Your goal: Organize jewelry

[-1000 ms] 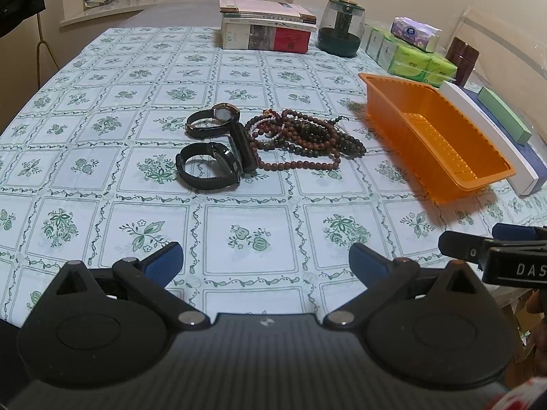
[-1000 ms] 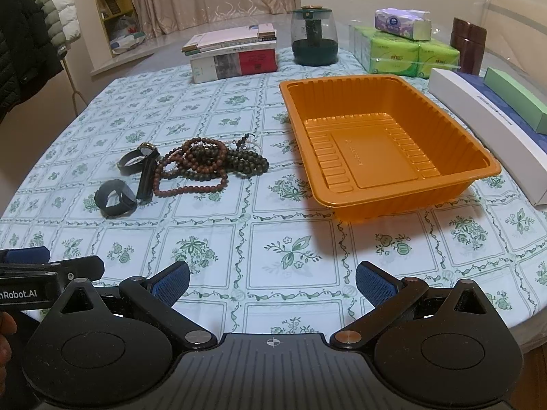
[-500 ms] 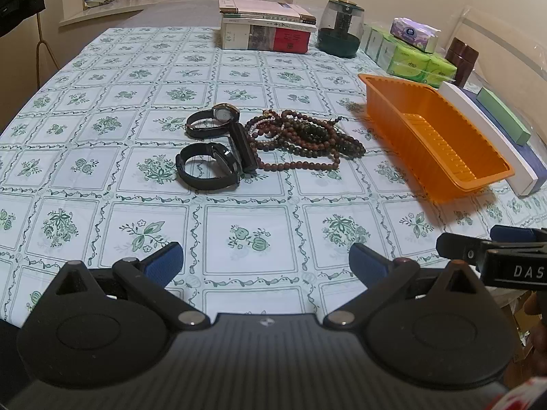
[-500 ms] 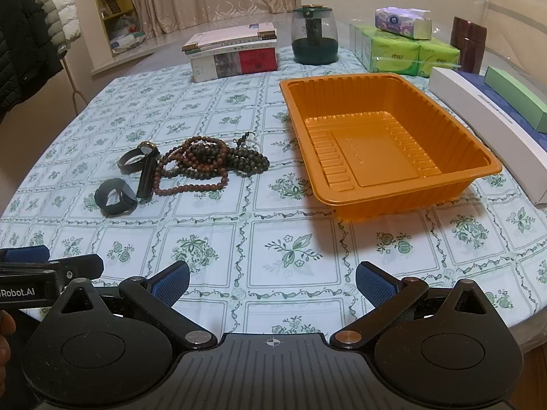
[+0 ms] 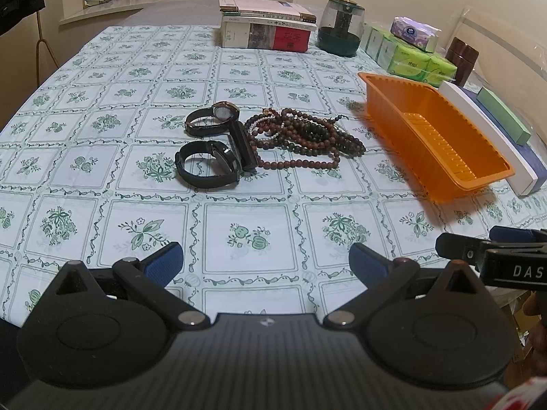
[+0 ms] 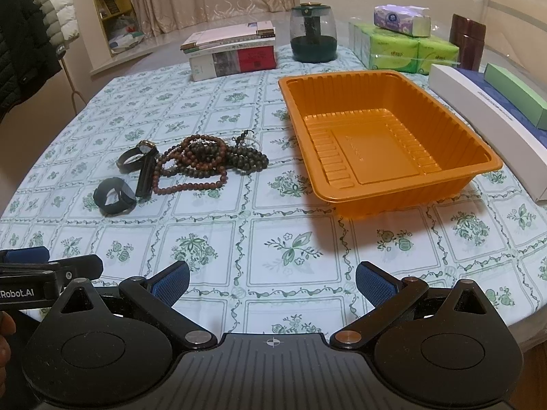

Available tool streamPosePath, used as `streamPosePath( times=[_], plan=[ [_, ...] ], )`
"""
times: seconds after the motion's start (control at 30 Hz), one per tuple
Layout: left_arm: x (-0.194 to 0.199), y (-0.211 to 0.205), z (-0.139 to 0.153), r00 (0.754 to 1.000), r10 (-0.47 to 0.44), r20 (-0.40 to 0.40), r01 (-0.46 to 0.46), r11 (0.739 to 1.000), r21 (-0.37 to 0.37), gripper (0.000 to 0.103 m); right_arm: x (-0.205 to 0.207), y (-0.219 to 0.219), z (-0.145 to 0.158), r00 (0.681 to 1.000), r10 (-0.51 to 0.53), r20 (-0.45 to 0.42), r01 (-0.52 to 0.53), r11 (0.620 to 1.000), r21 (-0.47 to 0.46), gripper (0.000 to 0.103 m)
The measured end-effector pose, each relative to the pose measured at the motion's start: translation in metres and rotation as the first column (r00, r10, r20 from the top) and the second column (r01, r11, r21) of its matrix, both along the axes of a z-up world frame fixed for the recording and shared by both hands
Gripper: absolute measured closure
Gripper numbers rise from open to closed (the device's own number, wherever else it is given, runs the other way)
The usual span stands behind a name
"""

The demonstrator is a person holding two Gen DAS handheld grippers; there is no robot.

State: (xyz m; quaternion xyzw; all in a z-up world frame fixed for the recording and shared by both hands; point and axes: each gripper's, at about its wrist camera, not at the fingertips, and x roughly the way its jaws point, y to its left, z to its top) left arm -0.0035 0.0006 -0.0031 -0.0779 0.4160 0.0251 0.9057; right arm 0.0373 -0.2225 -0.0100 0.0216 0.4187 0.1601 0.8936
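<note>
A pile of brown bead strands (image 5: 304, 140) (image 6: 208, 159) lies mid-table. Left of it lie a black watch (image 5: 208, 164) (image 6: 114, 196), a gold-rimmed watch (image 5: 213, 119) (image 6: 136, 157) and a black strap piece (image 5: 243, 147) between them. An empty orange tray (image 5: 441, 136) (image 6: 376, 136) stands to the right. My left gripper (image 5: 266, 263) is open and empty near the front edge, facing the watches. My right gripper (image 6: 271, 280) is open and empty, in front of the tray. Each gripper shows at the edge of the other's view.
At the back stand a stack of books (image 6: 232, 54), a green glass jar (image 6: 312, 34), tissue packs (image 6: 407, 46) and a brown canister (image 6: 466, 44). Long white and green boxes (image 6: 489, 109) lie right of the tray. The floral tablecloth (image 6: 212, 242) covers the table.
</note>
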Motion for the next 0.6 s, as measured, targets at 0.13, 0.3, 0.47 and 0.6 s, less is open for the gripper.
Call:
streamPosePath(
  times=[0.13,0.3,0.47,0.6],
  plan=[
    [-0.0001,-0.0001,-0.0001,1.000,0.000,0.000,0.000,1.000,0.000,0.001,0.0002,-0.0002,-0.0006,1.000,0.000,-0.001,0.000,1.000,0.002,0.001],
    [-0.0008,-0.0008,-0.0017,1.000,0.002,0.000,-0.002,1.000,-0.001,0.001,-0.0002,-0.0006,-0.0013,1.000,-0.003,-0.004,0.003,1.000,0.004,0.001],
    [-0.0009,-0.0006,-0.0018,1.000,0.001,0.000,-0.001,1.000,-0.001,0.001,0.0000,-0.0023,-0.0015,1.000,-0.009,-0.006,0.009,1.000,0.009,0.001],
    [-0.0011,-0.0010,-0.0025,1.000,0.001,0.000,-0.001,1.000,-0.001,0.001,0.0000,-0.0028,-0.0015,1.000,-0.011,-0.007,0.011,1.000,0.012,0.001]
  ],
)
